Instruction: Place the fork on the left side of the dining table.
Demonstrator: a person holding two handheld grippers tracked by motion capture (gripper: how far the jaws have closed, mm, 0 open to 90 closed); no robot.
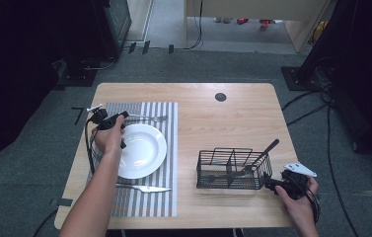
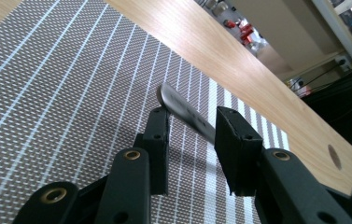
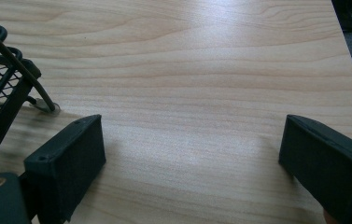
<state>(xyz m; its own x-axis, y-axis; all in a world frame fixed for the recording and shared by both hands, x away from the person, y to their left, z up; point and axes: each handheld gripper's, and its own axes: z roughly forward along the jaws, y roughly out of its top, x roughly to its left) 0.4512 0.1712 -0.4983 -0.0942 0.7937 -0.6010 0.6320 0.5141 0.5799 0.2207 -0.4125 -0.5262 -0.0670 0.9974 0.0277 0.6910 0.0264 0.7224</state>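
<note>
Right, fork (image 2: 183, 108): lies flat on the striped placemat (image 2: 61, 93) at the far side of the white plate (image 1: 146, 148), handle end between my left jaws; in the high view its tines point toward the table's middle.
Left gripper (image 2: 191, 135): jaws a little apart, straddling the handle; I see a gap at each pad, so I count it as let go, not clamped.
Risk, left: if I lift away at a slant, a pad could catch the thin handle and drag the fork askew or against the plate's rim.
Fork material: slim polished metal, rounded handle tip, slippery on the weave.
Placemat: woven, grey with white stripes, coarse texture; light enough that a sideways pull might shift it and everything on it.
Plate: round, glossy, shallow, middle of the placemat.
Knife (image 1: 144, 188): metal, flat on the placemat at the plate's near side.
Wire basket (image 1: 233, 170): black mesh and rod, divided into compartments, one dark-handled utensil (image 1: 262, 155) leaning out of its right end.
Right gripper (image 3: 190, 172): jaws wide apart over bare wood, empty, just beside the basket's corner.
Risk, right: I judge a careless reach could knock the light basket and tip the leaning utensil.
Table (image 3: 201, 60): pale wood grain, smooth, faint sheen.
</note>
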